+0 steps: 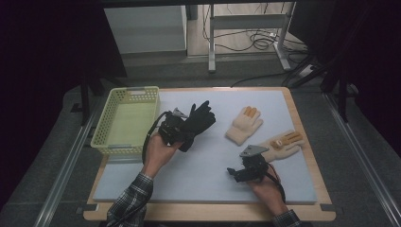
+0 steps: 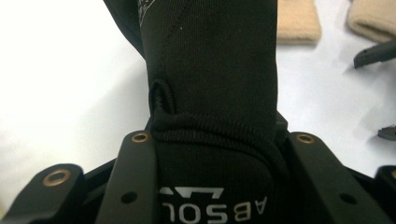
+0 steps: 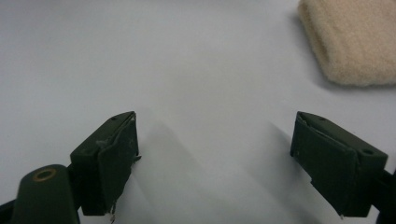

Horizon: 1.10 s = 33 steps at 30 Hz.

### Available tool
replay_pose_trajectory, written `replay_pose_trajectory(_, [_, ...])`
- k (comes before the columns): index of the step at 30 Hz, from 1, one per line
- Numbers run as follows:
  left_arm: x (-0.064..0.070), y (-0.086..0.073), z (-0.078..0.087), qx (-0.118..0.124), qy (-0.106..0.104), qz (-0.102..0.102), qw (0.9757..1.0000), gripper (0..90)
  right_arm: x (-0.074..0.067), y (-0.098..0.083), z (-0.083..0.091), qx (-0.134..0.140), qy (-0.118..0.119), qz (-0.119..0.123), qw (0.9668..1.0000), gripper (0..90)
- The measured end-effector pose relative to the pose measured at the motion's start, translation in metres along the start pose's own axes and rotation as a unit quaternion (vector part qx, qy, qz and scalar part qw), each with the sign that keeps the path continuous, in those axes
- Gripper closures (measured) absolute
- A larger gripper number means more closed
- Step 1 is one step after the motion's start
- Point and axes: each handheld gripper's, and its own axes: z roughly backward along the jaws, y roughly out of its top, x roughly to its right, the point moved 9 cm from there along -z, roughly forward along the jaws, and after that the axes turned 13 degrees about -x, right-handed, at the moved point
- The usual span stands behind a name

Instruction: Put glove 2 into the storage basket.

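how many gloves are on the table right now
3: a black glove clamped in the left hand-held gripper beside the basket, and two cream gloves, one mid-mat, one by the right edge.

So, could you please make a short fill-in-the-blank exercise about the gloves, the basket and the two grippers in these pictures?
1. The left gripper is shut on the cuff of the ____ glove.
2. The right gripper has its jaws ____, with nothing between them.
3. The number of beige gloves lying on the mat is ____.
4. The yellow basket stands at the ____ edge of the table in the high view.

Missing words: black; open; two; left
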Motion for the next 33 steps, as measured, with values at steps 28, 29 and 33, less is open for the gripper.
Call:
replay_pose_trajectory(28, [-0.145, -0.048, 0.07, 0.011, 0.111, 0.135, 0.9845, 60.8, 0.0, 0.0, 0.0, 0.0, 0.0, 0.001, 1.0, 14.9])
replay_pose_trajectory(29, [-0.151, -0.052, 0.072, 0.011, 0.115, 0.139, 0.9836, 60.7, 0.0, 0.0, 0.0, 0.0, 0.0, 0.001, 1.0, 14.9])
replay_pose_trajectory(33, [-0.172, -0.068, 0.075, 0.012, 0.124, 0.164, 0.9784, 60.3, 0.0, 0.0, 0.0, 0.001, 0.0, 0.001, 1.0, 14.9])
